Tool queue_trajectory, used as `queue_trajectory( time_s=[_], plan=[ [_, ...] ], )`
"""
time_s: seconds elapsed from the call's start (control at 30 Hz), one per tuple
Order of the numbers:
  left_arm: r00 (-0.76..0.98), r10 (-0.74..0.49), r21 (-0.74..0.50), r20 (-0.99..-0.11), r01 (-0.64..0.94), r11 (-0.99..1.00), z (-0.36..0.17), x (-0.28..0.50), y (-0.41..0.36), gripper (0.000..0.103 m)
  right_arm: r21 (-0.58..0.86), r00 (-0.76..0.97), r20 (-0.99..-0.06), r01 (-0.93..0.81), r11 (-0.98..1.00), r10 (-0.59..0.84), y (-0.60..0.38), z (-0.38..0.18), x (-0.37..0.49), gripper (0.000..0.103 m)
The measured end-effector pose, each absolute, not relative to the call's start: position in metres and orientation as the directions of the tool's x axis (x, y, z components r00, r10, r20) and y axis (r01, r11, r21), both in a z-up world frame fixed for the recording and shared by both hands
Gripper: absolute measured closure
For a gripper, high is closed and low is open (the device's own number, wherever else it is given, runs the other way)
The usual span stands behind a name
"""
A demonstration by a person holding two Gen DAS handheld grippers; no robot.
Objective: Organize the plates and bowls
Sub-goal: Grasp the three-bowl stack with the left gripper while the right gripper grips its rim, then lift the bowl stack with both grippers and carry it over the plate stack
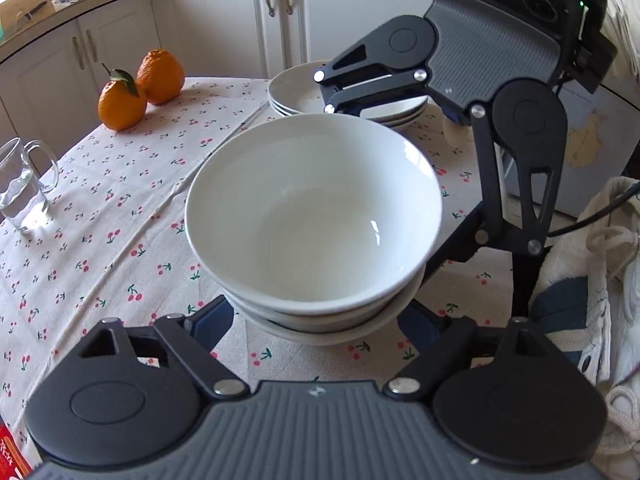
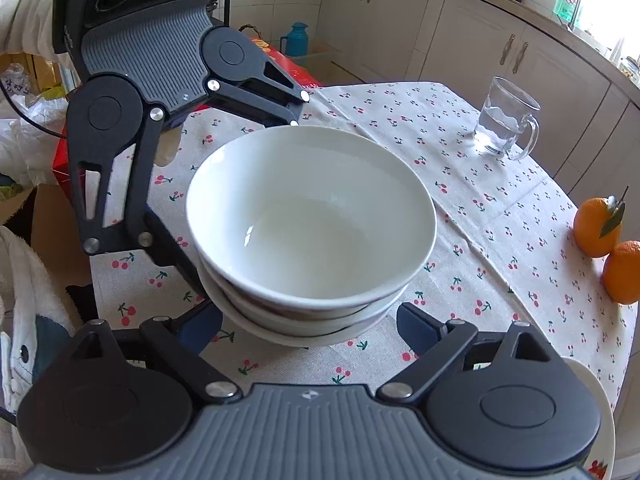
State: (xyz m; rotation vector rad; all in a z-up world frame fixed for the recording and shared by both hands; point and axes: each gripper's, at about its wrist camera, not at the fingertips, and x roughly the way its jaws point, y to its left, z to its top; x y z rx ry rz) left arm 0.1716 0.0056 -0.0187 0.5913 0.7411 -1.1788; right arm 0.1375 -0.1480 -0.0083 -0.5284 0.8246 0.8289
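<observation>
The left claw [image 1: 318, 322] stood with its jaws spread to either side of a stack of glossy white ceramic bowls [image 1: 316, 216], its dark blue pads [image 1: 216, 320] low beside the bottom bowl; whether they pressed on the ceramic could not be told. The right claw [image 2: 310, 326] faced it from the opposite side of the same stack, jaws likewise parted around the lowest bowl, with contact equally unclear. Each claw showed in the other's camera as a black linkage arm reaching in from across the stack, one finger running down beside the bowls.

The stack, which appeared to be three nested bowls, sat on a round worktop [image 1: 112, 216] covered by a pale cloth printed with small red cherries. Behind the bowls in the left wrist view lay a stack of shallow white plates [image 1: 296, 98], partly hidden by the right claw. Two oranges [image 1: 140, 88], one with a green leaf on its stem, rested touching each other near the worktop's edge. A clear glass mug holding water [image 2: 506, 120] stood well apart from the bowls. White kitchen cabinets [image 1: 224, 24] with metal handles ran along the wall beyond.
</observation>
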Motion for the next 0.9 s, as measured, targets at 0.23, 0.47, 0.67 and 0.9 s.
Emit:
queue_trajectory(
  time_s=[0.23,0.47,0.67,0.9],
  plan=[
    [0.162,-0.602,0.013,-0.782,0.97,0.244,-0.02,0.179,0.004,0.016,-0.089,0.382,-0.814,-0.826,0.557,0.437,-0.147,-0.008,0.142,0.01],
    [0.122,-0.606,-0.016,-0.786,0.976,0.217,-0.02,0.183,0.004,0.017,-0.059,0.353,-0.818,-0.837,0.544,0.455,-0.148,-0.01,0.146,0.011],
    [0.114,-0.603,-0.018,-0.789,0.978,0.208,-0.021,0.185,0.004,0.017,-0.05,0.338,-0.822,-0.845,0.533,0.458,-0.148,-0.012,0.148,0.013],
    [0.117,-0.593,-0.019,-0.797,0.976,0.217,-0.019,0.182,0.002,0.018,-0.038,0.336,-0.821,-0.839,0.542,0.462,-0.149,-0.011,0.148,0.014]
  ],
)
